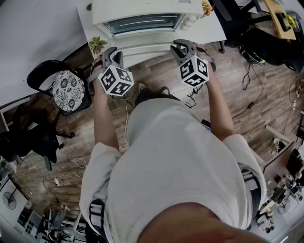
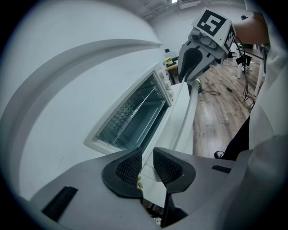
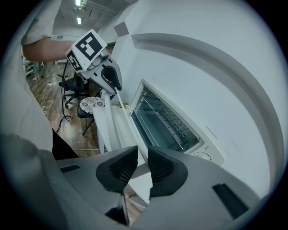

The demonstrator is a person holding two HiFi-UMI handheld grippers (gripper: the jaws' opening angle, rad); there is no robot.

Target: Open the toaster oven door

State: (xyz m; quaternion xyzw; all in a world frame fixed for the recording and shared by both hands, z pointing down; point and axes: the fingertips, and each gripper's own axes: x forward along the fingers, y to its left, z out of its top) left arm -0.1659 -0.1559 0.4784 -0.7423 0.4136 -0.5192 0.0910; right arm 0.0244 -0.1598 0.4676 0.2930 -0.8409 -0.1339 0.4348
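White door (image 1: 147,45) lay open at 12 o'clock; only gripper views showed left gripper (image 2: 147,164) and right gripper (image 3: 143,166) jaws pinching its edge.

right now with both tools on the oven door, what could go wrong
1. The left tool and right tool pinch only the thin front edge of the door; either could slip and let the door swing.
2. The toaster oven seems to sit near the table's front edge, so a hard pull might drag it forward.
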